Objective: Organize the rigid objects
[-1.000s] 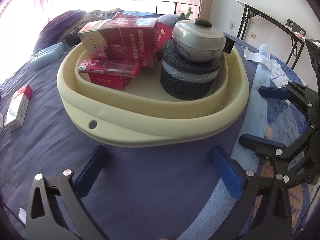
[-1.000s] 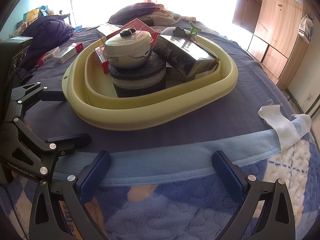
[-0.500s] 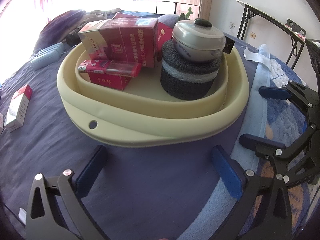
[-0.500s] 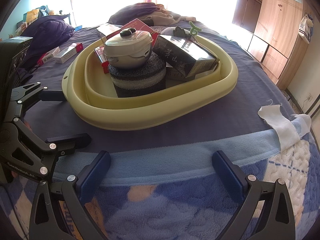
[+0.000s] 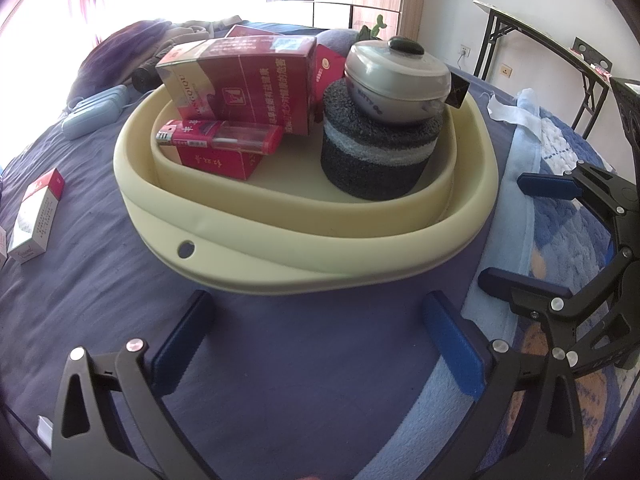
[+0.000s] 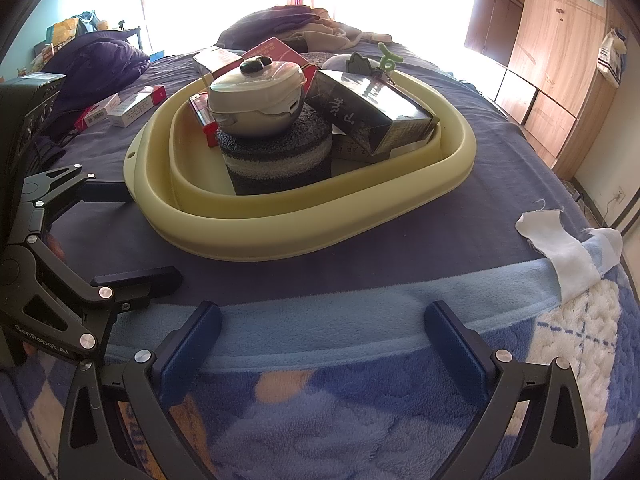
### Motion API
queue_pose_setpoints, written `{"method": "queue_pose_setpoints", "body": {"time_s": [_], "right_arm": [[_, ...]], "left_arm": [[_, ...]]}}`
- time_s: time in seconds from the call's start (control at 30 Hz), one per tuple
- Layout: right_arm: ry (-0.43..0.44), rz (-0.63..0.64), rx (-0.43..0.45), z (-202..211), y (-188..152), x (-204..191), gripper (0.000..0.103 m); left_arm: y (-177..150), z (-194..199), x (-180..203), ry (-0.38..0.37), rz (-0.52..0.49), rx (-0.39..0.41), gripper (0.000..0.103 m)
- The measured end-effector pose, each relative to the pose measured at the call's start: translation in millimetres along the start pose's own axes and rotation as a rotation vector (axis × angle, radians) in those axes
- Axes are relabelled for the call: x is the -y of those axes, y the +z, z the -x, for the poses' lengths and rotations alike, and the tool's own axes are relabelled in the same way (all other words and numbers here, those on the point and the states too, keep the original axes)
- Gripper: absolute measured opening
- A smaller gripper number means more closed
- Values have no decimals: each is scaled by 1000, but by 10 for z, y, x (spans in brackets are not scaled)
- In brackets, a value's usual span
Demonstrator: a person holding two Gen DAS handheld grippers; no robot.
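Currently your left gripper and right gripper hover spread and empty before the basin on the bed, where the small pot, perched atop the foam roll, risks toppling if nudged.

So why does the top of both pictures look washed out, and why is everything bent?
Left wrist view: window light blows out the upper left to white, and the yellow basin bulges from fisheye distortion, with dark corners. Right wrist view: the window behind the bed is pure glare, the silver pot is backlit and shadowed in front, and the wardrobe leans in a curve.
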State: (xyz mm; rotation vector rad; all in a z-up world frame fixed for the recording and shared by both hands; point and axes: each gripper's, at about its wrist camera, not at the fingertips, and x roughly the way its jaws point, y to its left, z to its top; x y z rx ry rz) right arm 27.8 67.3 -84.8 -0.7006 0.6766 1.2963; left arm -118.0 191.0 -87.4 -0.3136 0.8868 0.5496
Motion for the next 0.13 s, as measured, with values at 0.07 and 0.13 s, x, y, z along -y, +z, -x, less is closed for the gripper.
{"method": "queue_pose_setpoints", "body": {"time_s": [0.07,0.13], "right_arm": [[0,0,0,0,1,0,103],[0,0,0,-6,-5,6,103]], "left_arm": [[1,-1,0,0,0,0,103],[-1,0,0,0,0,0,103]]}}
